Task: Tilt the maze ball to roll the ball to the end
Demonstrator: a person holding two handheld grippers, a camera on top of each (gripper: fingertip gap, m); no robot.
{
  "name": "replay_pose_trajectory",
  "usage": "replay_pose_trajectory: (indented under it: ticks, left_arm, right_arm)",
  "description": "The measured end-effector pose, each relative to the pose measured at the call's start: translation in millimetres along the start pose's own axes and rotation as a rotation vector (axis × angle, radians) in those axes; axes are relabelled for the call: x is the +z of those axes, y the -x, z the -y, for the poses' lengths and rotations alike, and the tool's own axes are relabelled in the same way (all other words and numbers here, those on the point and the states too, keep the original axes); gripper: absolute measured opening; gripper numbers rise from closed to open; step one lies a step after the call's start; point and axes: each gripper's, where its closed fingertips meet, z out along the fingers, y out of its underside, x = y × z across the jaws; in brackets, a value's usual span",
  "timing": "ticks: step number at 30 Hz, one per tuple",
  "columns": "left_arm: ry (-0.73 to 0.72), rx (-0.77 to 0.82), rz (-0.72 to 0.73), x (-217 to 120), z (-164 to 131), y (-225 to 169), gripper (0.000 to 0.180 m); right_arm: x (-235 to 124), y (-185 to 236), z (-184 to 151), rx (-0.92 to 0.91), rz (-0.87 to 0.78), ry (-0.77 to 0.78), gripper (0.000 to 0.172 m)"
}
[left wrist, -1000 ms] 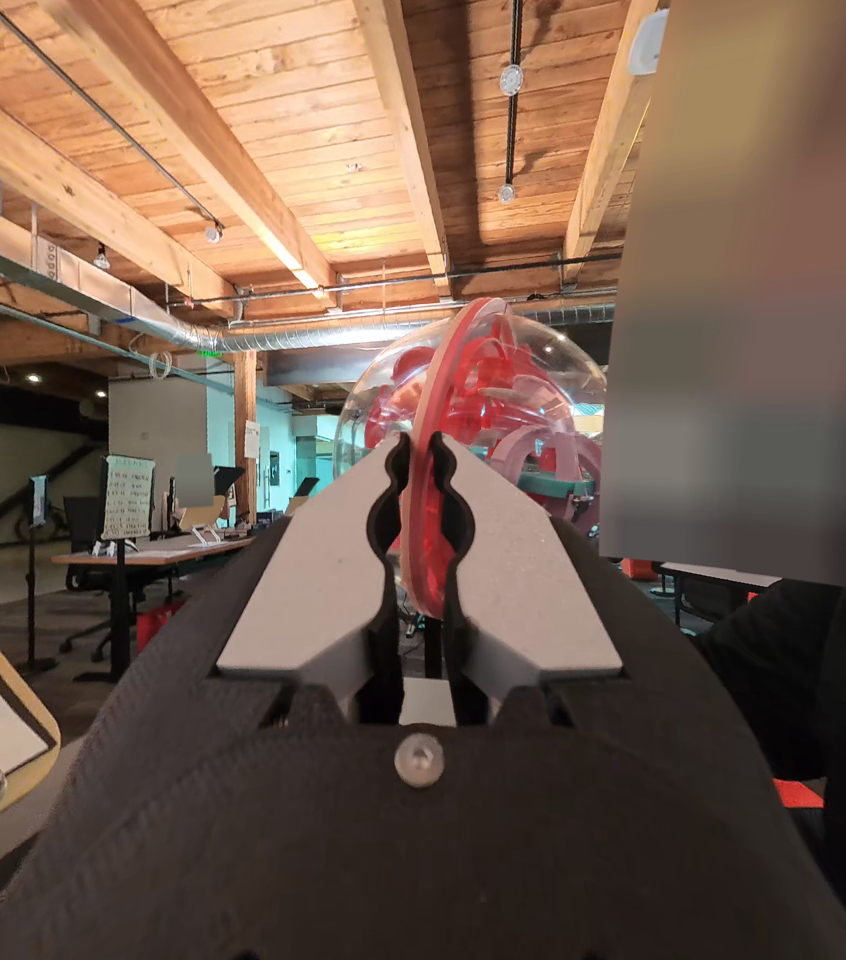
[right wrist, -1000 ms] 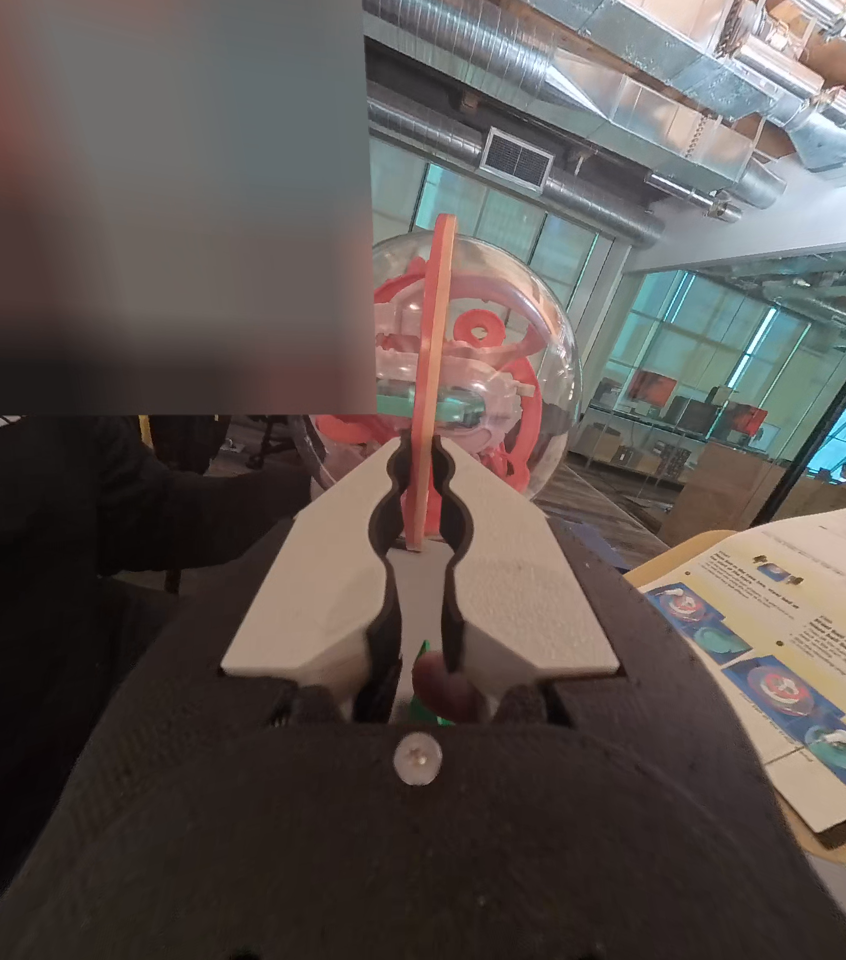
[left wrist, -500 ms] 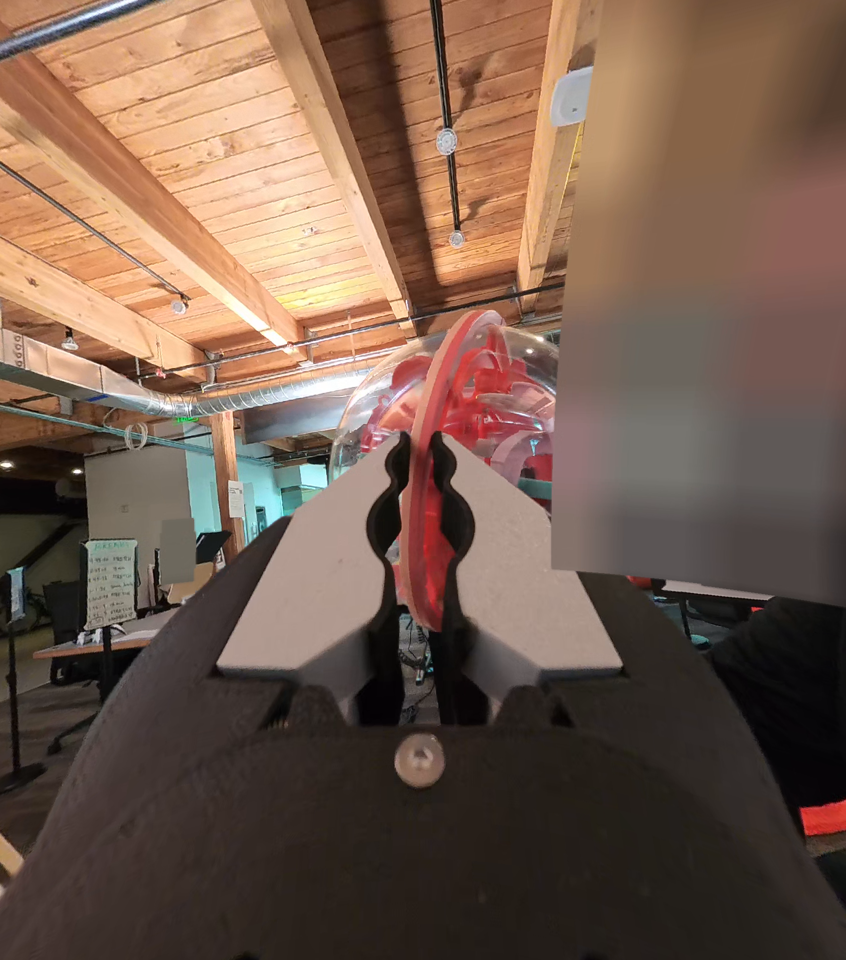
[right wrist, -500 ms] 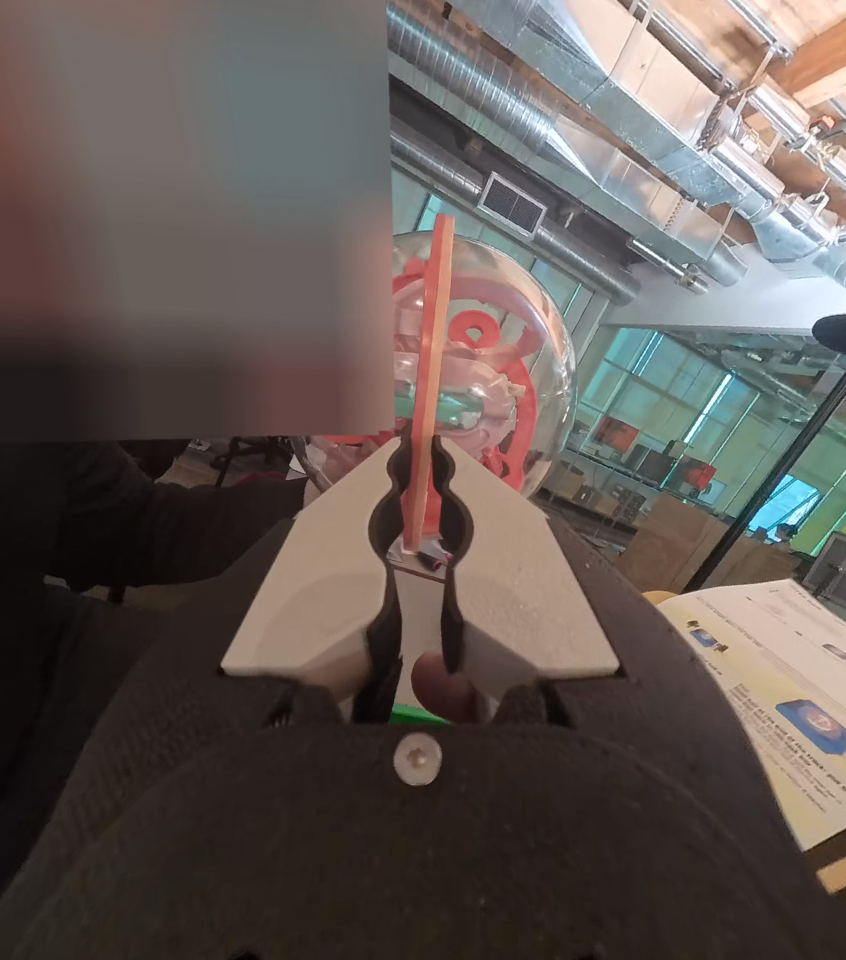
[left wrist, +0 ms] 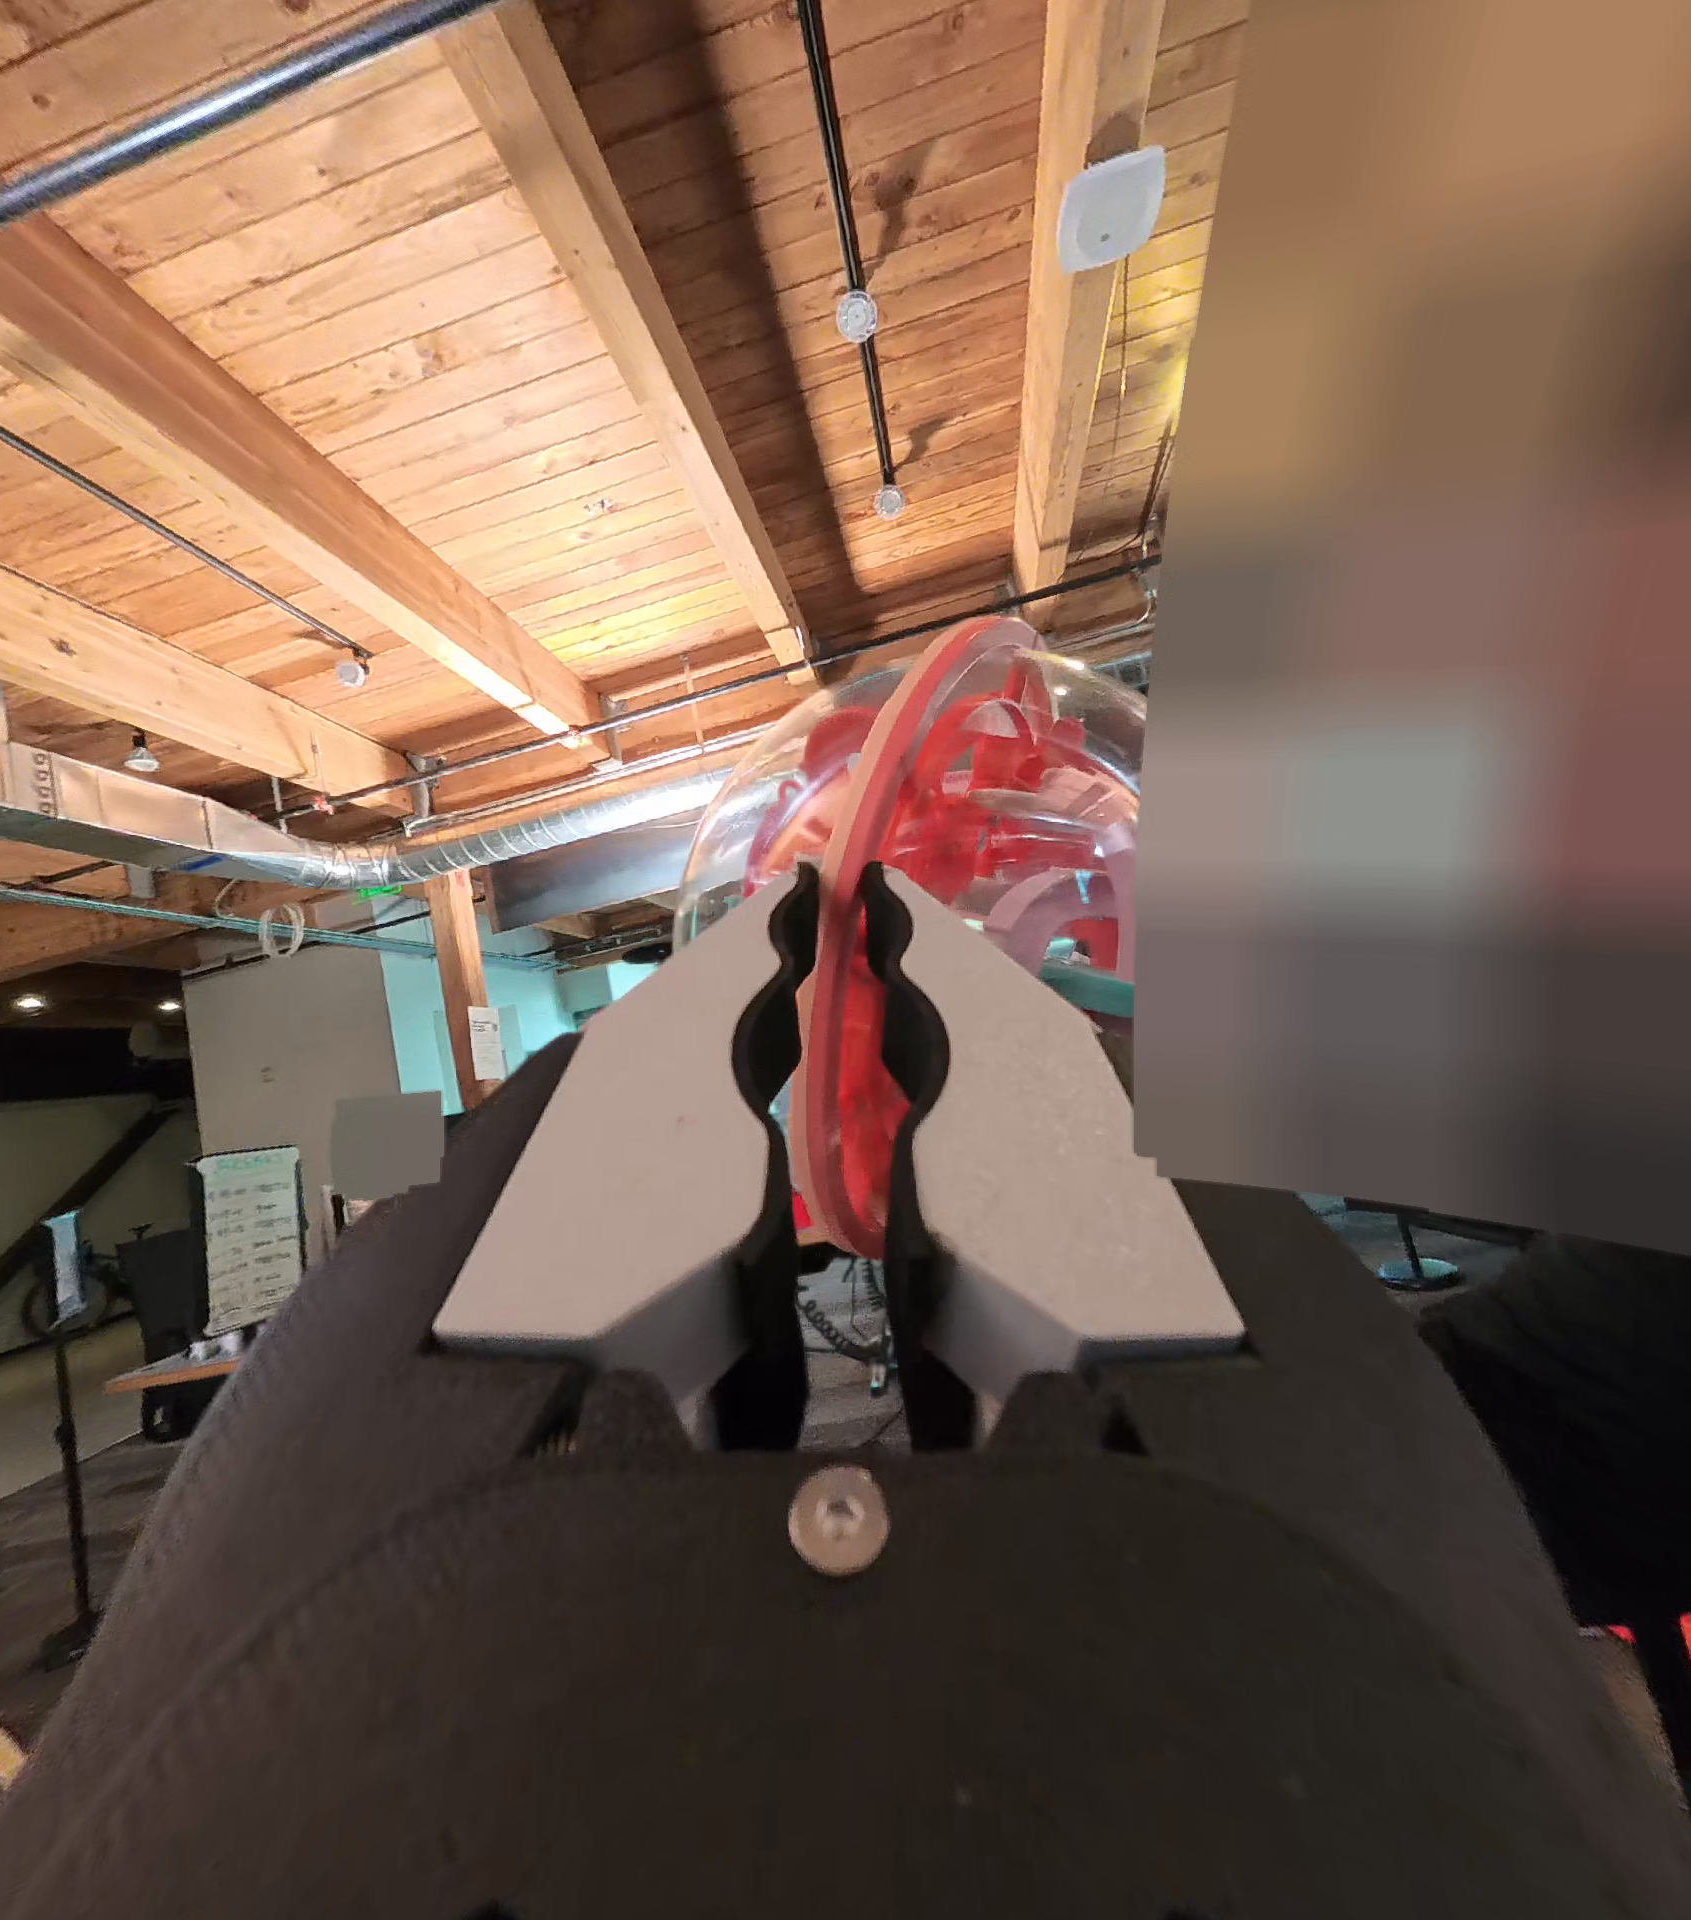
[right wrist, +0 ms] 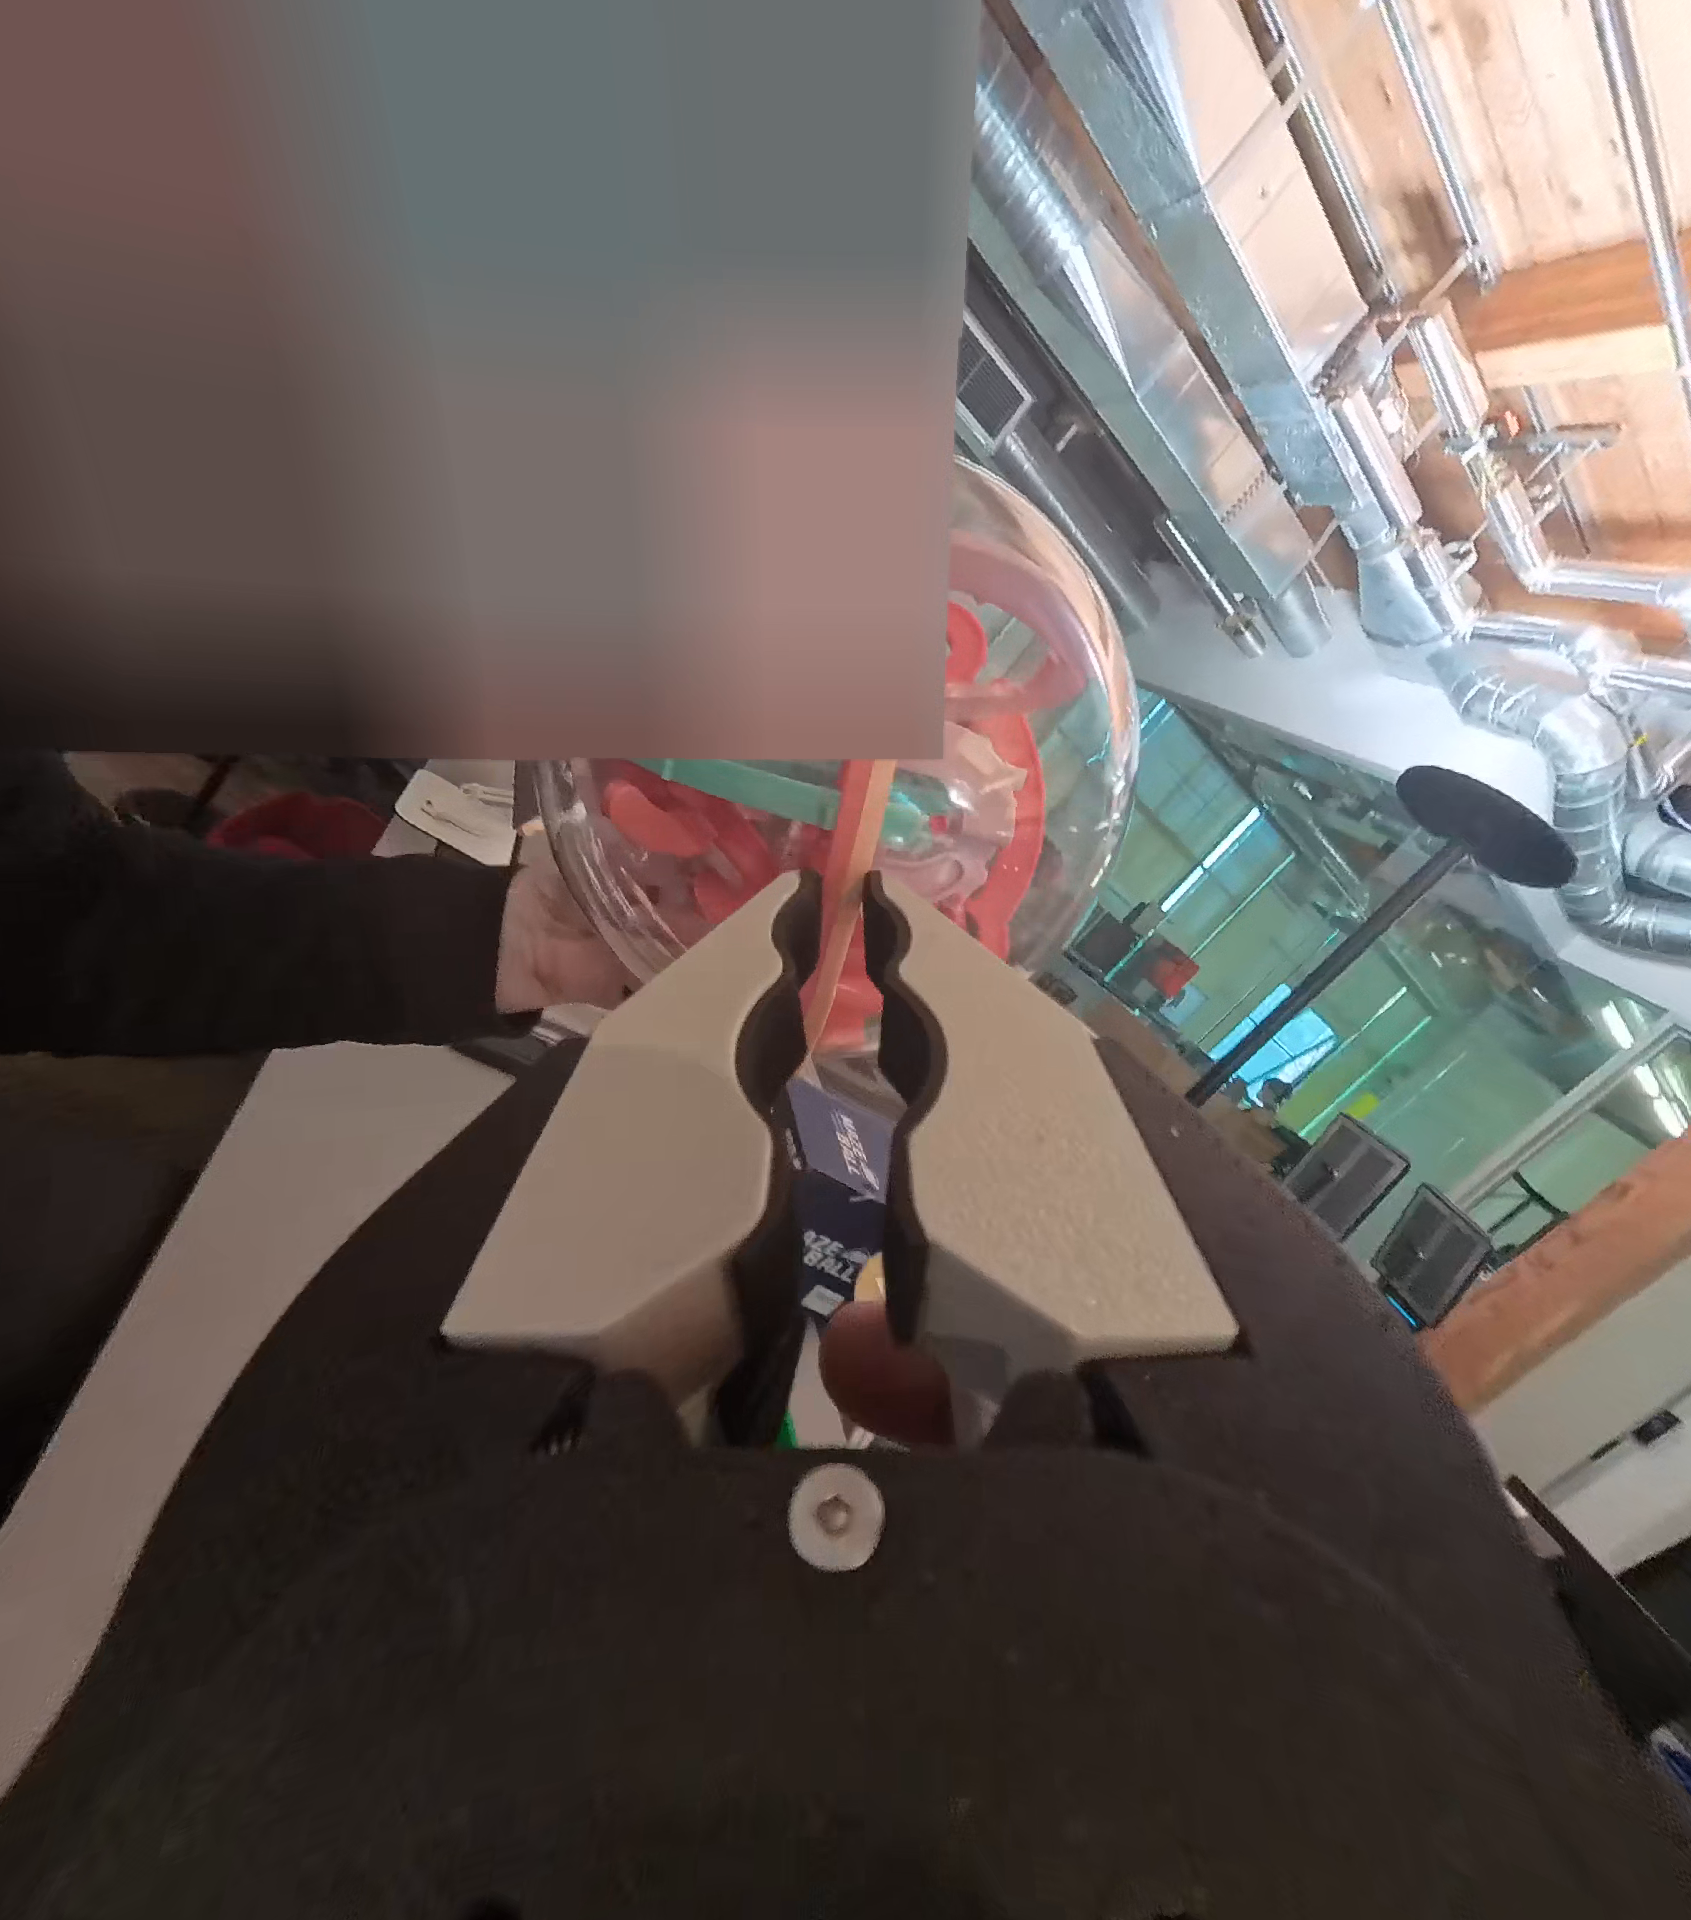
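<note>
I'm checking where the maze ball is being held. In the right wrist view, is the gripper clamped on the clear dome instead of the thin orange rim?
No: the right gripper grips the maze ball's thin orange rim.

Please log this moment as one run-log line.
left gripper: shut on clear maze ball's red rim | right gripper: same | ball aloft

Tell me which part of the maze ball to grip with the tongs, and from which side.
Grip the flat red rim that rings the clear maze ball, edge-on, one pad on each face. The globe is smooth and round and would likely slip; the thin rim fits between the pads. Both the left tongs and the right tongs clamp it this way, from opposite sides.
</note>
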Motion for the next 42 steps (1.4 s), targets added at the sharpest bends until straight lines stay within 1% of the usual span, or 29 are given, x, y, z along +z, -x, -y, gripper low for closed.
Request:
replay_pose_trajectory:
  ticks: [2,5,9,11,15,17,23,25,30,34,38,40,42]
  left_arm:
    - [0.02,0.008,0.029,1,0,10,0.008]
    - [0.021,-0.022,0.053,3,2,21,0.008]
    - [0.015,-0.027,0.056,5,5,24,0.008]
    - [0.037,-0.026,0.072,5,2,29,0.007]
    - [0.064,-0.058,0.108,2,-6,39,0.007]
    - [0.085,-0.088,0.13,-2,-13,44,0.007]
    - [0.147,-0.249,0.218,-27,-50,58,0.007]
    - [0.169,-0.306,0.243,-35,-62,61,0.007]
    - [0.204,-0.394,0.277,-52,-82,57,0.007]
    - [0.276,-0.515,0.333,-77,-110,46,0.007]
    - [0.361,-0.655,0.412,-112,-150,31,0.007]
    - [0.338,-0.722,0.433,-126,-166,24,0.007]
    - [0.294,-0.774,0.445,-137,-179,20,0.007]
  right_arm:
    - [3,-10,-1,0.009,-0.012,0.025,0.006]
    - [9,-17,5,0.002,-0.015,0.042,0.006]
    - [12,-27,2,0.029,-0.015,0.064,0.006]
    - [11,-31,4,0.044,-0.017,0.055,0.006]
    - [13,-40,-4,0.046,-0.024,0.091,0.006]
    - [12,-43,-13,0.103,-0.025,0.121,0.006]
    - [7,-41,-62,0.416,0.01,0.194,0.006]
    - [5,-40,-77,0.519,0.008,0.196,0.005]
    - [1,-31,-109,0.732,0.011,0.19,0.006]
    - [-7,-10,-136,0.919,0.012,0.162,0.006]
    - [-16,18,-167,1.053,-0.014,0.167,0.005]
    - [-17,26,-174,1.09,-0.021,0.156,0.005]
    - [-14,28,-173,1.062,-0.035,0.178,0.006]
